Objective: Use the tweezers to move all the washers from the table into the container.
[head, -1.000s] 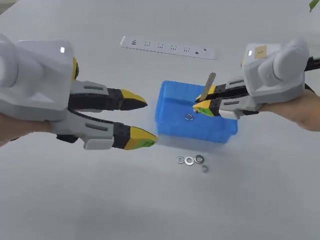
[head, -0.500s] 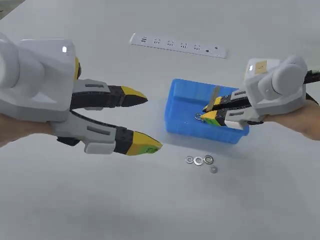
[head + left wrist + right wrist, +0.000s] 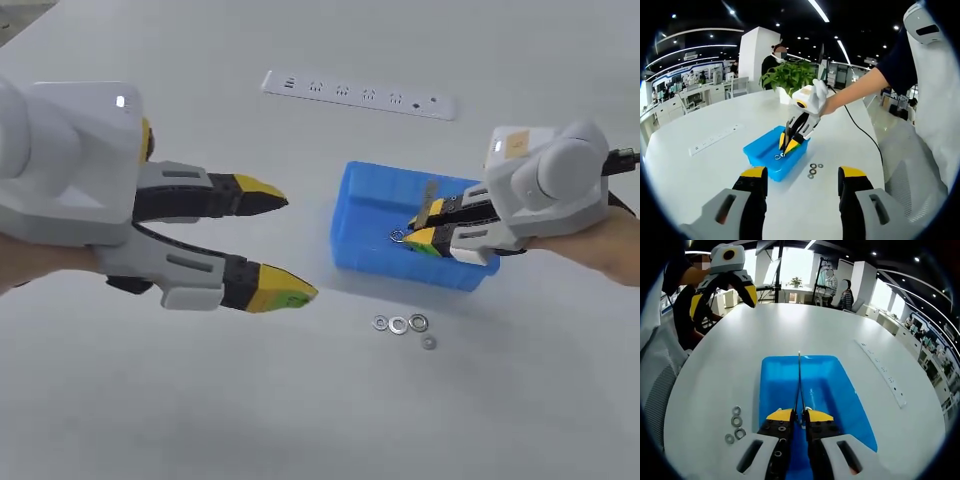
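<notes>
The tweezers (image 3: 799,375) are clamped between the closed jaws of the right gripper (image 3: 799,415). Their tips are drawn narrow and pointed down into the container (image 3: 375,260). One washer (image 3: 398,236) is seen just at the tips, inside the container. Whether it is pinched or lying loose on the floor cannot be told. Four more washers (image 3: 401,325) lie on the table (image 3: 200,400), in a short row just near of the container's near wall. The left gripper (image 3: 278,245) is held wide open and empty, well to the left, with nothing touched.

The drop-off step is judged to be in hand, with most of the task undone. For the next move, the tweezers must be lifted clear of the wall and brought over the row. The tips must then be set either side of one thin rim before being squeezed. A flat washer may easily be lost from such a grip.
</notes>
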Available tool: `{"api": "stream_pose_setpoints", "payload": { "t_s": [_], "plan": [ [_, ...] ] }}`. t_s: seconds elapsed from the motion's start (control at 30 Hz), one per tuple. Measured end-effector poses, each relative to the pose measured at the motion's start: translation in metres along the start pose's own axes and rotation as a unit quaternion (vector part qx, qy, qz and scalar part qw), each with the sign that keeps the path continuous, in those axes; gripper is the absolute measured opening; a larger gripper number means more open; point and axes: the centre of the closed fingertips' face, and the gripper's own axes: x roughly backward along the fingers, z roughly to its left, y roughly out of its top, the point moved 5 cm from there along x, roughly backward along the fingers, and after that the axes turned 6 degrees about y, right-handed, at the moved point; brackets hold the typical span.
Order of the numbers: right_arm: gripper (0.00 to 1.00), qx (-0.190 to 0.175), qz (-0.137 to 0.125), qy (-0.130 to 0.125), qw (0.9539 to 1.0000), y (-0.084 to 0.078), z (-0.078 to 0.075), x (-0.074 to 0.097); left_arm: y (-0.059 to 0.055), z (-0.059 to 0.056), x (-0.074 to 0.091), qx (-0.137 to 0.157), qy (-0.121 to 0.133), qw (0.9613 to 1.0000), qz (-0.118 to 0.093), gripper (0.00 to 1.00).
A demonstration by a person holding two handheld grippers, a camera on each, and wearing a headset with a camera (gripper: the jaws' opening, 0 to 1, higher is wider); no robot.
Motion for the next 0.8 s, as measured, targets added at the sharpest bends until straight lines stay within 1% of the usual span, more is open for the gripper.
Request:
{"api": "stream_pose_setpoints", "payload": {
  "t_s": [0.1, 0.2, 0.27, 0.33, 0.4, 0.53, 0.57, 0.6, 0.63, 0.67, 0.7, 0.73, 0.77, 0.8],
  "plan": [
    [0.1, 0.002, 0.0, -0.005, 1.0, 0.0, -0.001, 0.001, 0.0, 0.001, 0.001, 0.002, 0.001, 1.0, -0.001, 0.62],
    [0.1, -0.004, -0.005, -0.007, 1.0, 0.0, -0.001, 0.002, 0.0, 0.002, 0.002, 0.003, 0.002, 1.0, -0.001, 0.61],
    [0.1, -0.002, -0.009, -0.011, 0.9999, 0.002, -0.002, 0.003, 0.0, 0.002, 0.002, 0.001, 0.002, 1.0, -0.001, 0.6],
    [0.1, -0.006, -0.014, -0.013, 0.9998, 0.004, -0.003, 0.005, 0.003, 0.0, 0.002, 0.002, 0.001, 1.0, -0.004, 0.59],
    [0.09, -0.005, -0.02, -0.014, 0.9997, 0.007, -0.003, 0.008, 0.004, 0.002, 0.003, 0.002, 0.0, 1.0, -0.007, 0.59],
    [0.08, -0.001, -0.024, -0.008, 0.9997, 0.012, -0.002, 0.012, 0.008, 0.011, 0.001, -0.001, 0.013, 0.9999, -0.008, 0.59],
    [0.08, 0.0, -0.024, -0.007, 0.9997, 0.013, -0.001, 0.013, 0.01, 0.015, 0.001, -0.005, 0.019, 0.9997, -0.011, 0.57],
    [0.07, -0.001, -0.024, -0.002, 0.9997, 0.014, 0.0, 0.013, 0.015, 0.018, 0.0, -0.015, 0.025, 0.9994, -0.018, 0.54],
    [0.07, 0.002, -0.026, 0.003, 0.9997, 0.015, 0.003, 0.014, 0.021, 0.019, -0.004, -0.02, 0.024, 0.9992, -0.027, 0.52],
    [0.07, 0.013, -0.022, 0.002, 0.9997, 0.017, 0.004, 0.015, 0.026, 0.022, -0.01, -0.015, 0.022, 0.9991, -0.034, 0.52],
    [0.07, 0.013, -0.021, 0.003, 0.9997, 0.018, 0.005, 0.015, 0.029, 0.023, -0.016, -0.014, 0.018, 0.9991, -0.036, 0.52],
    [0.07, 0.014, -0.021, 0.005, 0.9997, 0.019, 0.006, 0.015, 0.032, 0.024, -0.021, -0.014, 0.016, 0.9991, -0.037, 0.52],
    [0.07, 0.017, -0.021, 0.005, 0.9996, 0.02, 0.006, 0.016, 0.035, 0.025, -0.031, -0.022, 0.012, 0.9991, -0.033, 0.52],
    [0.07, 0.021, -0.02, 0.005, 0.9996, 0.021, 0.006, 0.017, 0.037, 0.026, -0.037, -0.026, 0.009, 0.9993, -0.027, 0.52]
  ]
}}
